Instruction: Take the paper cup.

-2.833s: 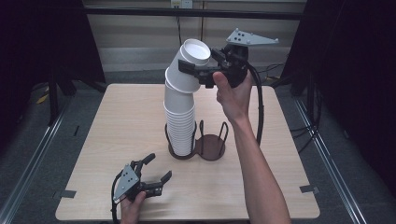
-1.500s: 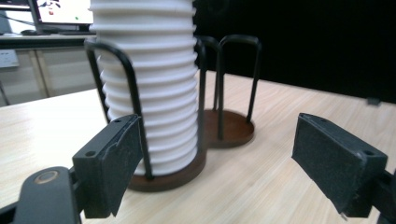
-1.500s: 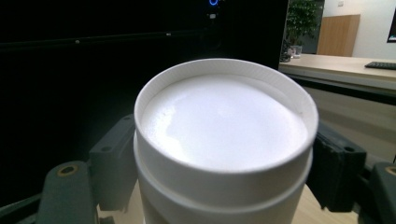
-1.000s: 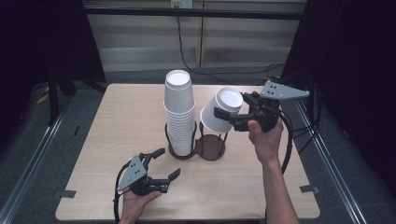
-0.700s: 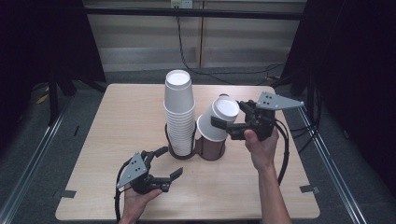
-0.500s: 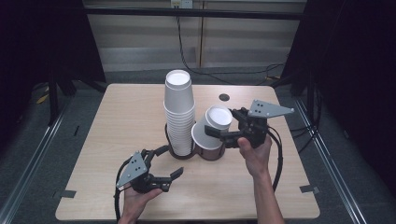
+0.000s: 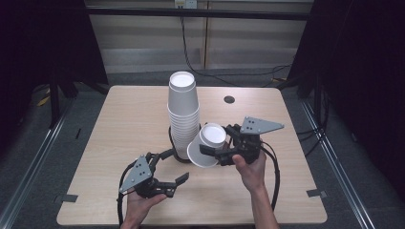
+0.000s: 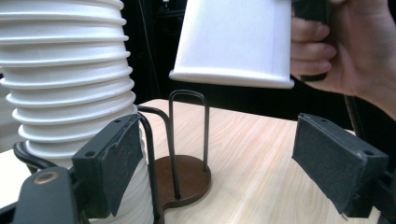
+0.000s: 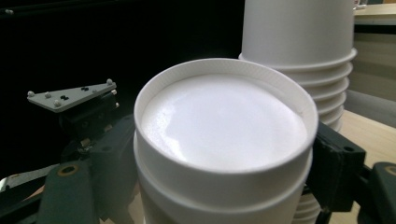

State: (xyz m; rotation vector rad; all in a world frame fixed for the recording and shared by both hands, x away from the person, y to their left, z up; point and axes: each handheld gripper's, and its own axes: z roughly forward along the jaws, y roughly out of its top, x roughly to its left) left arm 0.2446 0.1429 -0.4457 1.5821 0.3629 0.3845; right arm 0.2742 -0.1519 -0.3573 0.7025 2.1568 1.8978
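Between right gripper (image 7: 206,150) fingers (image 9: 334,158): upside-down cup (image 7: 206,145), clamped both sides.

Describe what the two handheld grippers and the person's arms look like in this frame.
Both grippers, left and right, are black two-jaw tools, each topped by a grey three-cornered plate with small dark dots. A black cable trails from each. The jaws carry flat dark pads, a brass-coloured ring at one hinge. Both forearms are bare: no sleeves or gloves in view.

1 cup stack (image 7: 183,114), 1 separate cup (image 7: 208,146), 1 wire holder (image 8: 184,154), 2 tools.
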